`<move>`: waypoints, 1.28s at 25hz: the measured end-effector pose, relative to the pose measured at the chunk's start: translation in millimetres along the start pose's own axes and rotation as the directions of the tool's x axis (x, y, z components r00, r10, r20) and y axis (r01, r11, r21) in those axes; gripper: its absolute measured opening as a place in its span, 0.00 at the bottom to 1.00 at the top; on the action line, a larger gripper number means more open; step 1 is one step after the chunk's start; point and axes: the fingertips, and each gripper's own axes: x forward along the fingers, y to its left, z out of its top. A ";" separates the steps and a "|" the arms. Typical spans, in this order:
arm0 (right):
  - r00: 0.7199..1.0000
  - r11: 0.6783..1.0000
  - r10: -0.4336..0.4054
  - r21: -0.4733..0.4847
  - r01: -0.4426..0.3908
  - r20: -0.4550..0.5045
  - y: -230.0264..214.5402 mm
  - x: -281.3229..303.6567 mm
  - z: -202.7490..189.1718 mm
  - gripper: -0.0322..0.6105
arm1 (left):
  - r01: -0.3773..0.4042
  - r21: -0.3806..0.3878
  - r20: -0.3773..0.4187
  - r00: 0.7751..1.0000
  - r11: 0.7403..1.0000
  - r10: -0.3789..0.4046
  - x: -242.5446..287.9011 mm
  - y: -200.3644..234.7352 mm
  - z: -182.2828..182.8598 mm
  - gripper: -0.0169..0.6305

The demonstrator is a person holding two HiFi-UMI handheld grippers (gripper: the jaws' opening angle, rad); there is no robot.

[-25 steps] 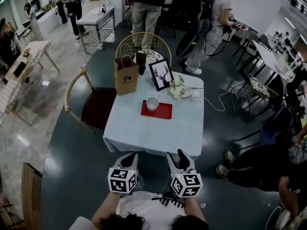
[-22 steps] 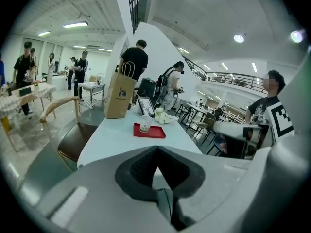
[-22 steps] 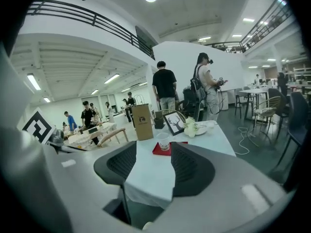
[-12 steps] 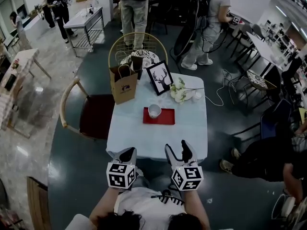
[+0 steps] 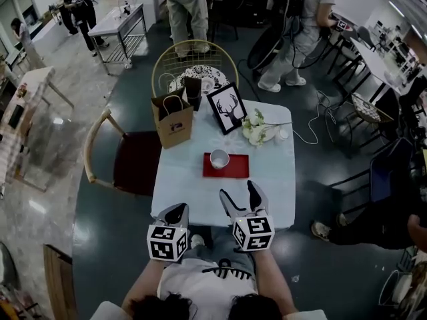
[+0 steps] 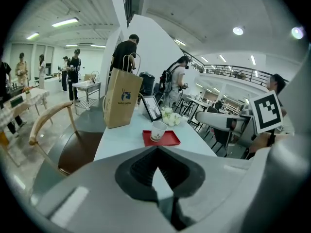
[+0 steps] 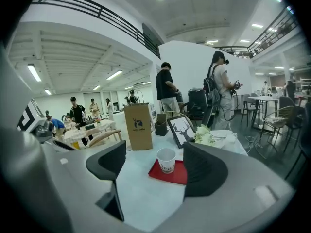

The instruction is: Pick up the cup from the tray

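- A white paper cup [image 5: 219,159] stands upright on the left part of a red tray [image 5: 235,168], which lies near the middle of a pale table [image 5: 193,192].
- The right gripper [image 5: 238,189] is held over the table's near edge and points toward the cup. Its jaws have just been opening and now stand wide apart with nothing between them; the cup is well beyond their tips.
- The left gripper [image 5: 179,210] hangs just beside it at the same edge, its jaws closed tip to tip and holding nothing.
- Beyond the tray, at the table's far end, stand a brown paper bag [image 5: 172,122], a framed deer picture [image 5: 225,109] and a bunch of white flowers [image 5: 257,131].
- A wooden chair [image 5: 127,159] with a dark red seat sits at the table's left side.
- Several people stand in the hall behind.
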 end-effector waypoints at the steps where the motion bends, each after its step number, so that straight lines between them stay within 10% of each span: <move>1: 1.000 1.000 0.008 -0.002 -0.008 -0.014 -1.0 10.4 -1.2 0.65 | -0.009 -0.006 -0.005 1.000 1.000 0.008 2.8 3.7 1.9 0.03; 24: 0.918 0.983 0.109 -0.094 -0.156 -0.381 -25.9 181.1 -74.5 0.71 | -0.175 -0.129 -0.153 0.976 0.976 0.155 80.0 45.6 27.2 0.03; 32: 0.927 0.984 0.095 -0.105 -0.142 -0.363 -30.4 187.6 -71.0 0.63 | -0.202 -0.152 -0.159 0.971 0.967 0.178 82.4 45.9 24.6 0.03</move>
